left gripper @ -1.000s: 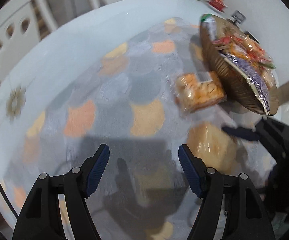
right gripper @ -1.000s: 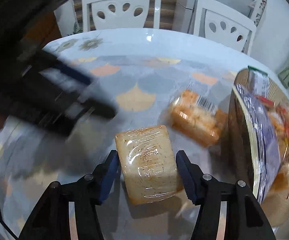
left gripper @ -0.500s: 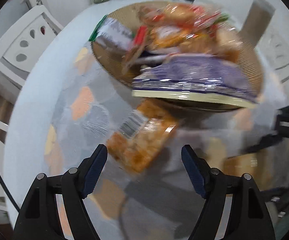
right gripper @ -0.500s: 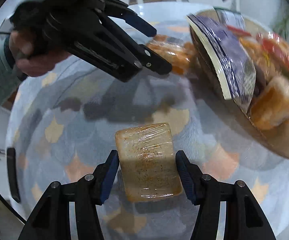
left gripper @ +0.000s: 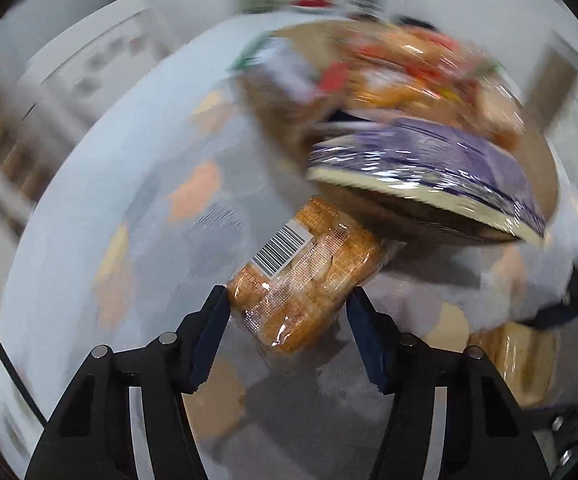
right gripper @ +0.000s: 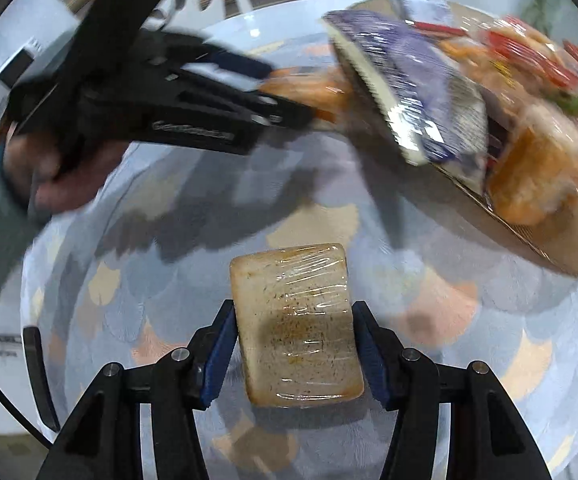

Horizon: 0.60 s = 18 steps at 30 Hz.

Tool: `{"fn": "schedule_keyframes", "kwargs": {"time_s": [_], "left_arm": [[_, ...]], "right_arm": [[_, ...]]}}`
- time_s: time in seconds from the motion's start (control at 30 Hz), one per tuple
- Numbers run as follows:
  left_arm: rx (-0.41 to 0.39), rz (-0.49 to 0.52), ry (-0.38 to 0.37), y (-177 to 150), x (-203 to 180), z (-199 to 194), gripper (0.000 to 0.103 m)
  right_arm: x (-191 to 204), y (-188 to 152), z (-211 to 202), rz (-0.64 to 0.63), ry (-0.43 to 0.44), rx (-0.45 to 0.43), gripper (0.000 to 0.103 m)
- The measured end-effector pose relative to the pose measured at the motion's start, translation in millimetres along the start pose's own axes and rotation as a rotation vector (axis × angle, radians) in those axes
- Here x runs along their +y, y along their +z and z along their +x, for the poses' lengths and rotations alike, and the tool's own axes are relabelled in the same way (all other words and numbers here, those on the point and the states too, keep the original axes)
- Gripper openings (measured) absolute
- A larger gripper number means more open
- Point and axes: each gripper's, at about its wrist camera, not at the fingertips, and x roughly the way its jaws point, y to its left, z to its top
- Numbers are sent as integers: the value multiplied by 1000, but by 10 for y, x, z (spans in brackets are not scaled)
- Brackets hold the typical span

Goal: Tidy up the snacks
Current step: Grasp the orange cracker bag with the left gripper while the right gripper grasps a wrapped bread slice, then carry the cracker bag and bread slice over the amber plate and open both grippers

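A: How is the right gripper (right gripper: 293, 354) set?

B: Its fingers (right gripper: 219, 354) are closed on a wrapped pale cake (right gripper: 295, 326). The clear wrap is pressed on both sides by the blue pads, and the cake projects forward beyond the fingertips, above the patterned surface (right gripper: 501, 364).

A: And the left gripper (left gripper: 287, 334)?

B: Its fingers (left gripper: 209, 338) are spread apart. An orange biscuit pack (left gripper: 307, 276) with a barcode label is lodged in the gap at the fingertips. The left pad is seen at the pack's edge; whether the right pad is touching cannot be told, and no squeeze is visible.

A: Where are the other snacks located?

B: Ahead of the left fingers and to their right, a brown woven basket (left gripper: 285, 120) is seen, heavily blurred. A purple packet (left gripper: 441, 168) is lying across its near rim, directly beyond the biscuit pack, with orange and red packets behind it. In the right wrist view the same basket (right gripper: 569, 252) is placed ahead and to the right of the fingers, with the purple packet (right gripper: 421, 92) standing on edge inside it.

A: Is the left gripper visible from the right wrist camera?

B: Yes. It is seen ahead and to the left of the right fingers, held in a hand (right gripper: 57, 176), with its tips around the orange pack beside the basket.
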Motion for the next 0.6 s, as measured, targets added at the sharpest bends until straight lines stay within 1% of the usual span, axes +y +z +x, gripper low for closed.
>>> {"fn": "schedule_keyframes", "kwargs": {"time_s": [0.07,0.1,0.13,0.2,0.27,0.33,0.37,0.43,0.53,0.6], "left_arm": [[-32,-158,-3,-157,76,-129,56],[-45,-221,-9,-218,111,-176,56],[-54,-264,-16,-284,114,-218,56],[-65,-383,-26,-499,104,-340,56],[-57,-455,-18,-656,42,-439,56],[-44,-528,5,-836,-29,-546,56],[-30,-572,14,-941,-67,-600,56],[-13,-626,36,-1117,-147,-684,56],[36,-673,110,-1357,-334,-794,56],[57,-691,131,-1433,-427,-830,56]], "right_arm": [[-21,29,-13,5,-21,-5,55],[-41,6,-29,9,-33,-7,55],[-67,-13,-43,17,-44,-9,55],[-150,-43,-75,43,-81,-17,55],[-276,-52,-109,88,-127,-31,55],[-366,-58,-131,118,-120,-31,55],[-389,-57,-136,120,-117,-30,55],[-407,-51,-147,102,-118,-31,55],[-381,-89,-176,71,-98,-16,55],[-402,-94,-190,51,-79,-4,55]]}}
